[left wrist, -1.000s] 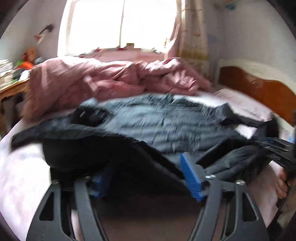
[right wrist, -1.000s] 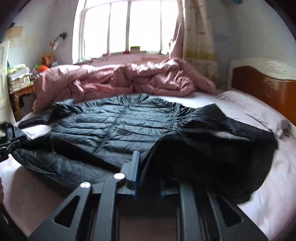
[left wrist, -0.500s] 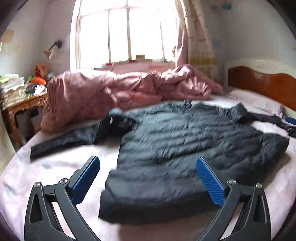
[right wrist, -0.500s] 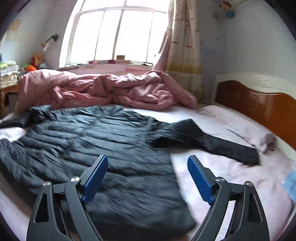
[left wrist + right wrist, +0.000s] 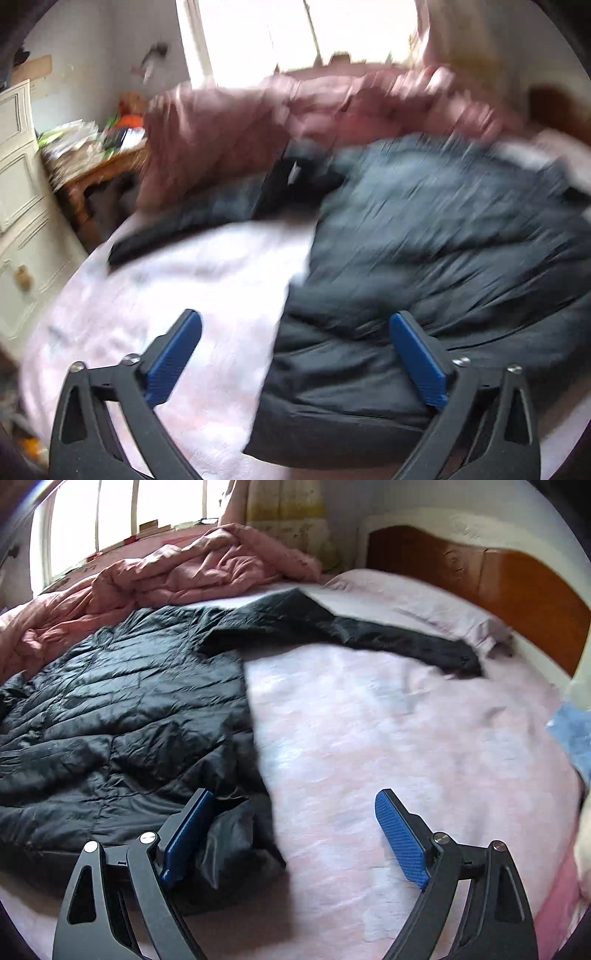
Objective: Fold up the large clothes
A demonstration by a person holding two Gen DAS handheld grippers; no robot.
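A large black quilted jacket (image 5: 122, 705) lies spread flat on the pale pink bed sheet (image 5: 406, 738). One sleeve (image 5: 369, 635) stretches right toward the headboard. In the blurred left wrist view the jacket (image 5: 443, 240) fills the right half, its other sleeve (image 5: 184, 225) reaching left. My left gripper (image 5: 295, 343) is open and empty, over the jacket's lower left hem. My right gripper (image 5: 295, 819) is open and empty, over the jacket's lower right corner and the bare sheet.
A crumpled pink duvet (image 5: 166, 576) lies along the far side under the window. A wooden headboard (image 5: 498, 583) and pillow (image 5: 424, 602) are at the right. A white cabinet (image 5: 18, 192) and cluttered wooden desk (image 5: 99, 162) stand left of the bed.
A second ago both grippers were shut on the jacket's hem. They let go and opened; the jacket now lies flat. The left view has swung left, the right view has swung right.
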